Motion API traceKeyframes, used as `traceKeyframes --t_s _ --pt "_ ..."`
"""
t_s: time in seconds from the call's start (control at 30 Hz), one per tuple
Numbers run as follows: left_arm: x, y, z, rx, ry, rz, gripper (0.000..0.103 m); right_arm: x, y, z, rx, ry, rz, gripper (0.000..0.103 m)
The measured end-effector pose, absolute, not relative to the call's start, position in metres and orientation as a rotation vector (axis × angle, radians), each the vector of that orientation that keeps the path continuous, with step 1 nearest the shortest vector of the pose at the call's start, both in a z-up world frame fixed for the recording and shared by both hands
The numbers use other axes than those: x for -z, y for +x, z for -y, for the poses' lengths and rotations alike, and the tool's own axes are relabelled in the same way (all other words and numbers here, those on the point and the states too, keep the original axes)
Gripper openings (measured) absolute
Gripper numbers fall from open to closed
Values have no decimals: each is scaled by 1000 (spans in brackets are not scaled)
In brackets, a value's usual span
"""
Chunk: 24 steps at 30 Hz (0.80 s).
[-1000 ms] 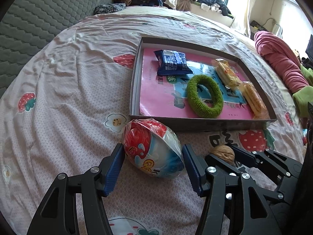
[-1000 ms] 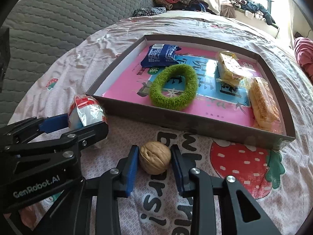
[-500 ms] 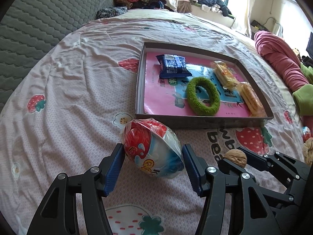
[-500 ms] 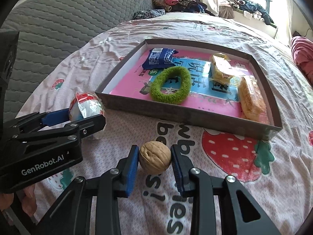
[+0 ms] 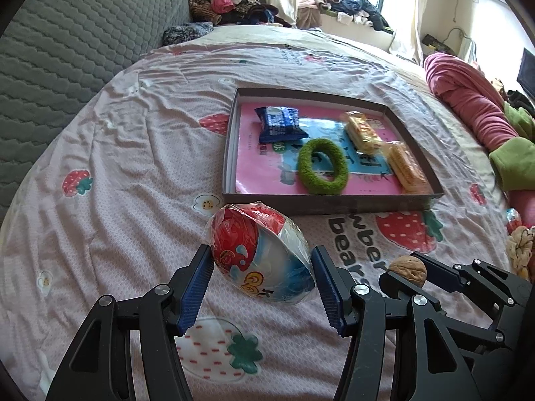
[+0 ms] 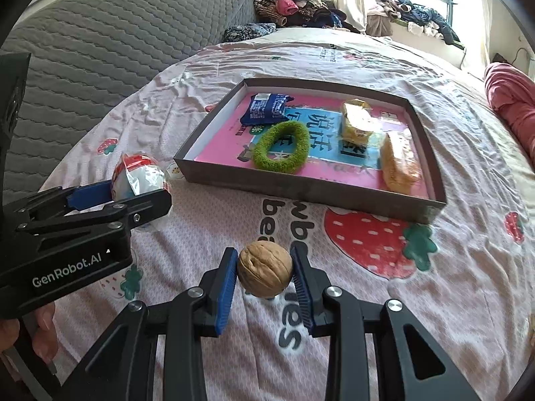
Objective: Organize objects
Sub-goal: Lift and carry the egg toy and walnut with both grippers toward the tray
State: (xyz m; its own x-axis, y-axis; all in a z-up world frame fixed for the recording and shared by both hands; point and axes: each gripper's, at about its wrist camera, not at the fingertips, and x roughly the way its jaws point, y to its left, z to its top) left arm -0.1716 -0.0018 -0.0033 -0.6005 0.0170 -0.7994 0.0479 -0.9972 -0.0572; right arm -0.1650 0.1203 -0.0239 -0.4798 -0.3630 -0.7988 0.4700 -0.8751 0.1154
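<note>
My left gripper [image 5: 262,279] is shut on a plastic-wrapped toy egg [image 5: 260,260], red, white and blue, held above the bedsheet. The same egg [image 6: 138,178] shows at the left of the right wrist view. My right gripper [image 6: 264,275] is shut on a brown walnut [image 6: 264,273], also lifted off the sheet; the walnut [image 5: 408,270] shows at the lower right of the left wrist view. Ahead lies a shallow brown box [image 5: 329,203] [image 6: 301,192] with a pink and blue lining. It holds a blue snack packet [image 5: 280,124], a green fuzzy ring [image 5: 322,167] and two wrapped yellow cakes [image 5: 361,132].
The bed carries a pink strawberry-print sheet [image 5: 133,153]. A grey quilted headboard [image 5: 63,43] stands at the left, piled clothes [image 5: 230,6] at the back, and a pink blanket [image 5: 468,100] at the right. Small items [image 5: 518,244] lie at the right edge. A hand [image 6: 20,330] holds the left gripper.
Both grippers have risen and drawn back from the box, each still holding its object. The box looks smaller and farther away.
</note>
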Motion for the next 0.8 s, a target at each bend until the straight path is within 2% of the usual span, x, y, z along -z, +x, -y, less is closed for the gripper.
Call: traceKeyframes --t_s 0.8 --pt "-75 -102 -27 2862 1272 -46 62 -52 -109 -164 2439 1116 -129 34"
